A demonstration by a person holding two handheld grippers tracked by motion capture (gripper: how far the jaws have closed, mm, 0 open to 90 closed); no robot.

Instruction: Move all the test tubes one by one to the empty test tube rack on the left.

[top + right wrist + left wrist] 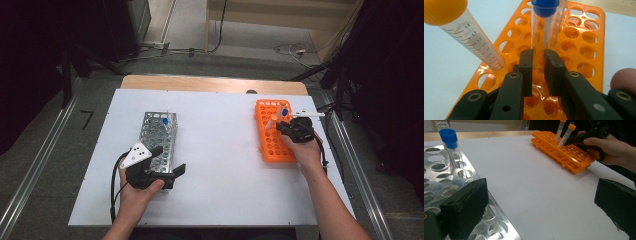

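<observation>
An orange tube rack [272,146] lies at the table's right side. A clear tube with a blue cap [545,23] stands in it, and my right gripper [539,53] is shut on the tube's lower part, one pad on each side. Beside it, a graduated tube with an orange cap [466,35] leans to the left in the same rack [584,50]. At the left stands a metal rack [156,135] holding one blue-capped tube [164,120] at its far end. My left gripper [167,161] rests open at that rack's near end, with nothing between its fingers.
The white table top [220,150] spreads bare between the two racks. Another graduated tube [561,17] stands just behind the gripped one. The wooden table edge [210,82] runs along the back, with cables on the floor beyond it.
</observation>
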